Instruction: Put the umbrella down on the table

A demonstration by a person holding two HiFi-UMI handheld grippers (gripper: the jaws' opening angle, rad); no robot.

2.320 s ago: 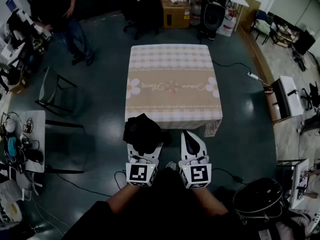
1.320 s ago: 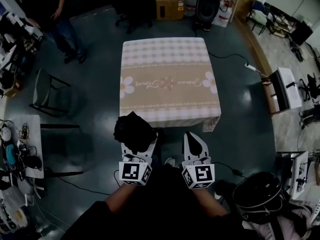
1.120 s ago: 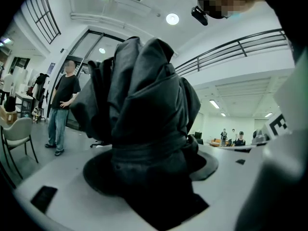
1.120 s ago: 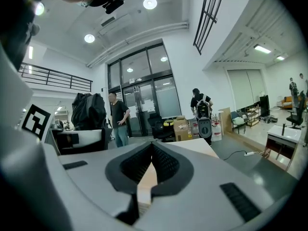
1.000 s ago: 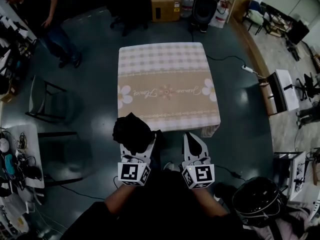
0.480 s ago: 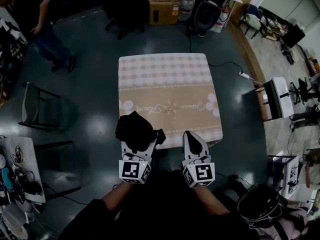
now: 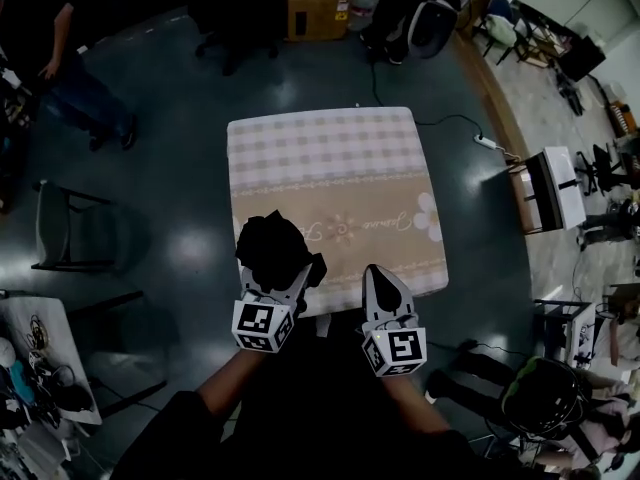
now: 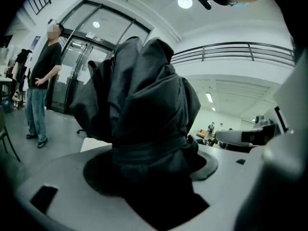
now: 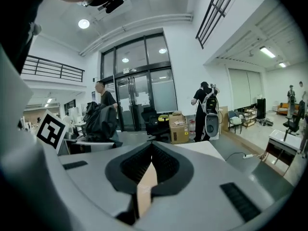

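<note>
A folded black umbrella (image 7: 272, 250) stands bunched up out of my left gripper (image 7: 284, 280), which is shut on it. It hangs over the near left part of the square table (image 7: 330, 158), which has a checked and beige flowered cloth. In the left gripper view the umbrella (image 8: 144, 119) fills the middle, and its lower end sits between the jaws of the left gripper (image 8: 150, 170). My right gripper (image 7: 381, 276) is shut with nothing in it, over the table's near edge. In the right gripper view the right gripper (image 9: 151, 154) has its pads together, and the umbrella (image 9: 101, 121) shows at the left.
A person (image 7: 55, 53) stands at the far left, near dark chairs (image 7: 62, 230). A cardboard box (image 7: 312, 6) and a grey machine (image 7: 437, 8) stand behind the table. At the right are a white side table (image 7: 553, 190) and a power strip (image 7: 486, 141) on the dark floor.
The table has come closer. Both grippers have gone from over the floor to over the table's near edge. The left gripper still holds the umbrella and the right stays shut.
</note>
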